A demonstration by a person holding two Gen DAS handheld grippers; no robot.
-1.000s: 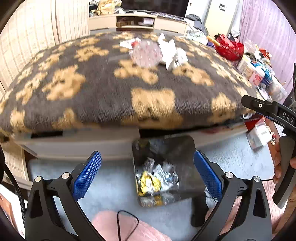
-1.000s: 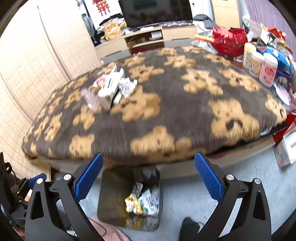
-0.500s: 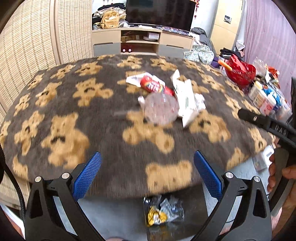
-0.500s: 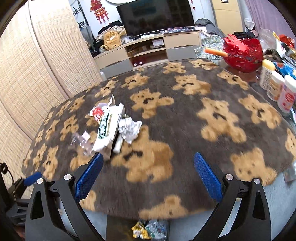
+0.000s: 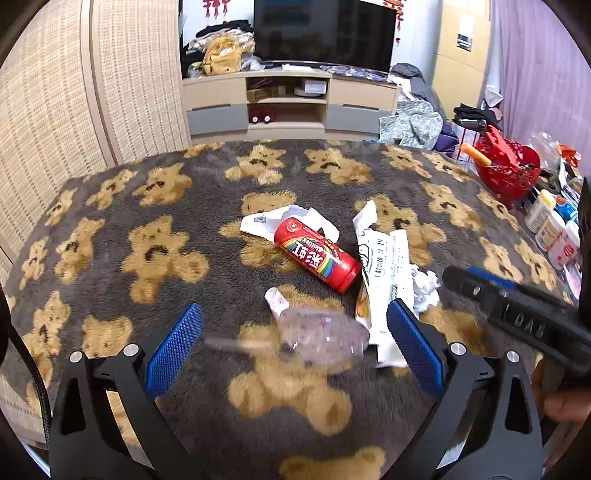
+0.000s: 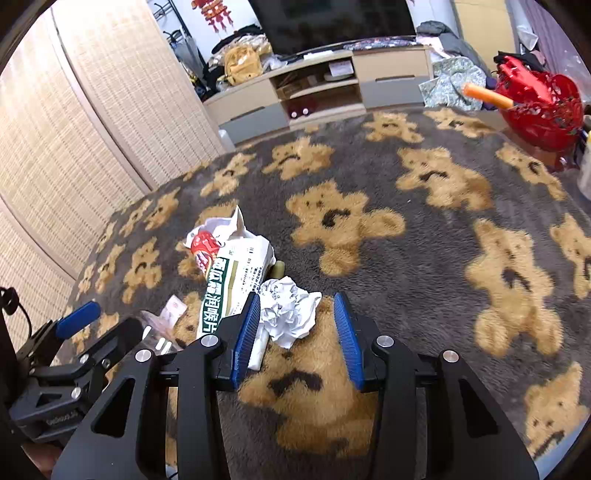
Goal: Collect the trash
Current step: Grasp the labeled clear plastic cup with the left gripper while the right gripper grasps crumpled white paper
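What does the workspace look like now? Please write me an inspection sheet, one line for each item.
Surface: bear-patterned blanket, grey and tan.
Job's things: red can, clear bottle, green-and-white packet, crumpled paper and white wrapper, lying close together.
Clutter: red basket and small jars beside the blanket's right edge.
Grippers: left gripper open, the clear bottle between its jaws, untouched; right gripper has just been closing, crumpled paper between the jaws, right pad not yet touching.
Cables: black cable at the left edge of the left wrist view.
Surroundings: television on a TV stand; woven screen at left.
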